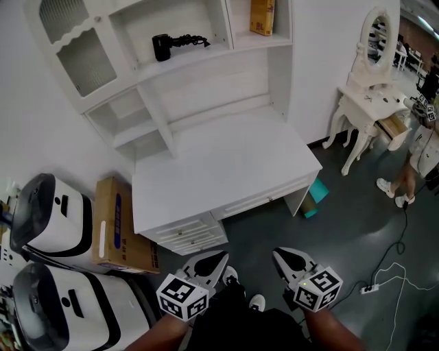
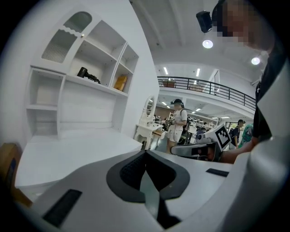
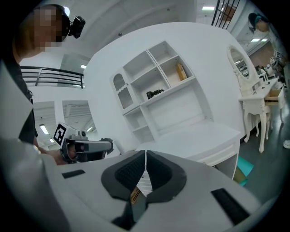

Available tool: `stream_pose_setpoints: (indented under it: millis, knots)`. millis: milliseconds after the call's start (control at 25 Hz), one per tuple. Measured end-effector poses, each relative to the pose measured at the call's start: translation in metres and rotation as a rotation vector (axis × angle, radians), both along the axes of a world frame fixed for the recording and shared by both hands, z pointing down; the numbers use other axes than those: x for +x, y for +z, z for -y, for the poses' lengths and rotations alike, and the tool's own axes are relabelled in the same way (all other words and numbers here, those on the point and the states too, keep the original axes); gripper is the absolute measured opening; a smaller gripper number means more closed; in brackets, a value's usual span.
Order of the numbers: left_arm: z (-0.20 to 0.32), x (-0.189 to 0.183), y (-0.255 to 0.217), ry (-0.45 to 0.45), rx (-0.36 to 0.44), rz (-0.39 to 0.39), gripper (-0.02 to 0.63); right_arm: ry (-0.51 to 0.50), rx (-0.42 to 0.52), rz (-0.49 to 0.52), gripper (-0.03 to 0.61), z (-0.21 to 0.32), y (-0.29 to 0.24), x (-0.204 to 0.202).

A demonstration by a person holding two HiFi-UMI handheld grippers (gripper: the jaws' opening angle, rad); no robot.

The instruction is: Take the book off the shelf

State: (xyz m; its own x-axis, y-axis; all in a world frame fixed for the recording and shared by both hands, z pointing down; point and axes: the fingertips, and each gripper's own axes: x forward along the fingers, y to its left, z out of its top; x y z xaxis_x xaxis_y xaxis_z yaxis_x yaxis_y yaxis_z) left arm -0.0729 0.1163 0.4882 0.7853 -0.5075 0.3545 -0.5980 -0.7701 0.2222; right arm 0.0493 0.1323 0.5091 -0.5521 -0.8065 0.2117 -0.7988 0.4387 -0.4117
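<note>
Left tongs (image 1: 221,258) and right tongs (image 1: 279,253) are clenched empty, with the upright yellow book (image 1: 262,16) on the white shelf (image 1: 274,40) far ahead.

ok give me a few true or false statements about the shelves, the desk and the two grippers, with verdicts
1. The book stands in the upper right compartment of the shelf unit. True.
2. The hair dryer lies in the same compartment as the book. False: it lies in the compartment to the book's left.
3. The left gripper and the right gripper are both shut and empty. True.
4. The right gripper touches the book. False: it is held low in front of the desk, far from the shelves.
5. A cardboard box stands on the floor at the desk's left side. True.
</note>
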Motion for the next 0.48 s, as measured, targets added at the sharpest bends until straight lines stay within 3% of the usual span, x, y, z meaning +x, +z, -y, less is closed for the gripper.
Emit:
stream_pose_setpoints:
  millis: [480]
  knots:
    - [0.079, 0.018, 0.005, 0.016, 0.009, -0.027, 0.008, 0.052, -0.004, -0.030, 0.031, 0.065, 0.006, 0.023]
